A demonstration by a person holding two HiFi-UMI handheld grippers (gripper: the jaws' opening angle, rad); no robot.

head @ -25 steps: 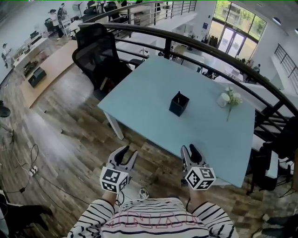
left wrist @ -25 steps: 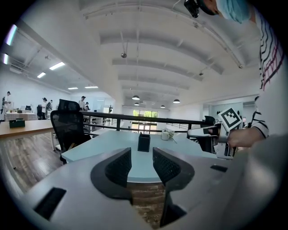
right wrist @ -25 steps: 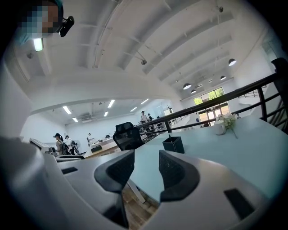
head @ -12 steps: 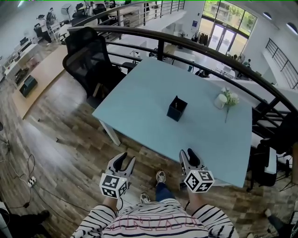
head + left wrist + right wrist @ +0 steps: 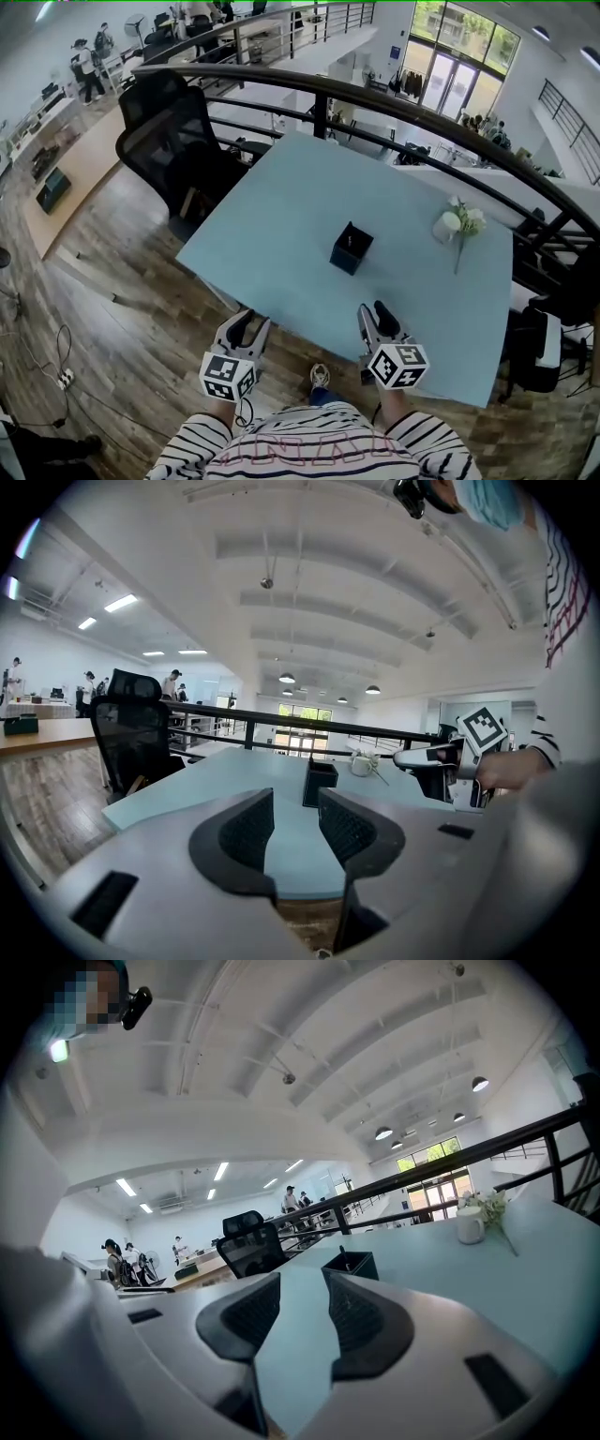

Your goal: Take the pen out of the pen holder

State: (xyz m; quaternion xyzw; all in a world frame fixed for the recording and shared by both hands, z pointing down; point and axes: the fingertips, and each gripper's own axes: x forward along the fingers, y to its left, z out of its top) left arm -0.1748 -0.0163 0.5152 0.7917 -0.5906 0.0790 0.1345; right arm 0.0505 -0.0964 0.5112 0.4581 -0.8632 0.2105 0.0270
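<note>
A dark square pen holder (image 5: 352, 248) stands near the middle of the light blue table (image 5: 281, 225). A thin pen (image 5: 343, 1258) sticks up from inside it; the holder (image 5: 351, 1266) shows just past my right jaws, and the same holder (image 5: 320, 783) lies ahead of my left jaws. My left gripper (image 5: 245, 328) hovers at the table's near edge, open and empty. My right gripper (image 5: 376, 317) is over the near edge too, open with nothing between its fingers. Both are well short of the holder.
A white vase with flowers (image 5: 459, 221) stands at the table's right. A black office chair (image 5: 173, 141) sits at the far left corner. A dark railing (image 5: 394, 98) runs behind the table. Wooden floor (image 5: 112, 319) lies to the left.
I have stepped closer to the table: the holder and table sit nearer in the head view, and both grippers now reach the table's near edge. Both jaws stay open.
</note>
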